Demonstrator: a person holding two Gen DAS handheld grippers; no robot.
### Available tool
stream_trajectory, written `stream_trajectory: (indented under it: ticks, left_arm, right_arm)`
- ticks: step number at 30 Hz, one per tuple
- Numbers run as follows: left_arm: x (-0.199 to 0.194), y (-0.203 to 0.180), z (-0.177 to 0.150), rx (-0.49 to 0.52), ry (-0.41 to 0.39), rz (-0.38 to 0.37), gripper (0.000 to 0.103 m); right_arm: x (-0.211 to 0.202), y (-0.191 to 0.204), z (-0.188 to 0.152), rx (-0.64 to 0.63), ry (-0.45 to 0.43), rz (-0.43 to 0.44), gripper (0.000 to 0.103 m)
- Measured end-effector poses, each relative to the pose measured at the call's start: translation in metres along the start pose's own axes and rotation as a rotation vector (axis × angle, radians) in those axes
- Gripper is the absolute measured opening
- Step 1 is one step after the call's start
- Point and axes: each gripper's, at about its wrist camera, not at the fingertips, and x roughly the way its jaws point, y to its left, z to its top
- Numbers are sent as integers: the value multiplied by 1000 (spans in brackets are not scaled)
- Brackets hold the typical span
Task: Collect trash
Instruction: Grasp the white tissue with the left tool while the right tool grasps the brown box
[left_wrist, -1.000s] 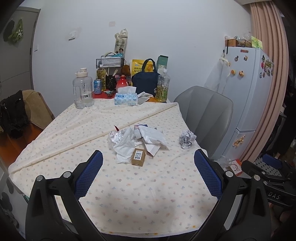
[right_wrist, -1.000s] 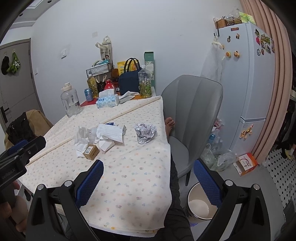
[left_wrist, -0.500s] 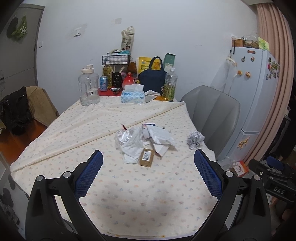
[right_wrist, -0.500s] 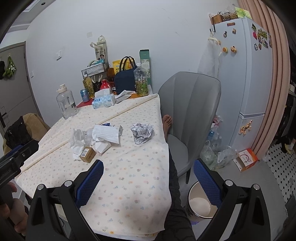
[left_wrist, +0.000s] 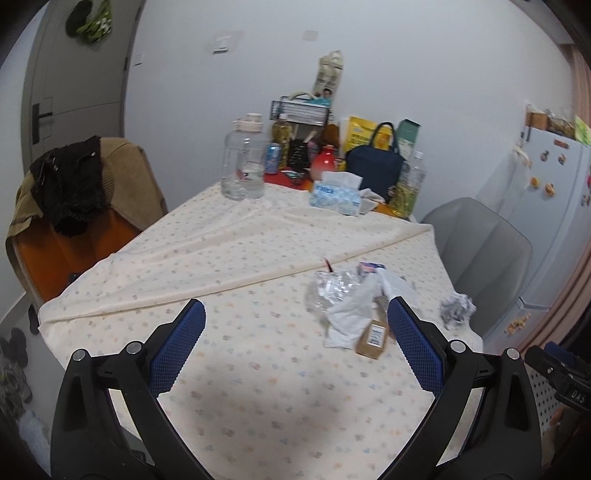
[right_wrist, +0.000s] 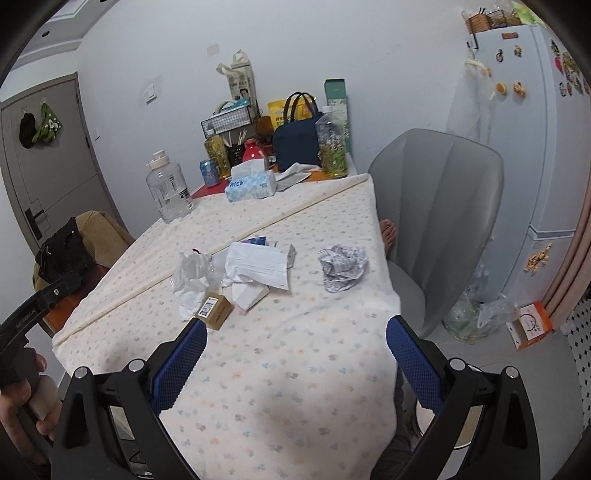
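Note:
A pile of trash lies on the table's flowered cloth (left_wrist: 229, 350): a small brown box (left_wrist: 372, 338) (right_wrist: 214, 309), white tissue (left_wrist: 351, 314), a white face mask (right_wrist: 257, 265), crinkled clear plastic (left_wrist: 328, 288) (right_wrist: 190, 269). A crumpled paper ball (left_wrist: 457, 309) (right_wrist: 342, 266) lies apart near the right edge. My left gripper (left_wrist: 295, 343) is open and empty, hovering over the near table, left of the pile. My right gripper (right_wrist: 293, 358) is open and empty over the near table, in front of the pile.
At the table's far end stand a water jug (left_wrist: 243, 158), a tissue box (left_wrist: 336, 194), a blue bag (left_wrist: 375, 164) and bottles. A grey chair (right_wrist: 439, 221) stands at the right, a fridge (right_wrist: 532, 147) beyond it, a bin (right_wrist: 443, 428) on the floor. A chair with clothes (left_wrist: 74, 192) stands at the left.
The left gripper's view has swung left, so the pile now sits towards its right finger. The right gripper has moved closer to the table and pile.

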Motion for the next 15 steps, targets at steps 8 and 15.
stream_trajectory:
  ticks: [8,15]
  left_arm:
    - [35,-4,0,-18,48,-35,82]
    - [81,-20,-8,-30,137,-88,68]
  right_arm:
    - [49,19,6,-44,85,65,80]
    - [82,15,7,-28,138,83,73]
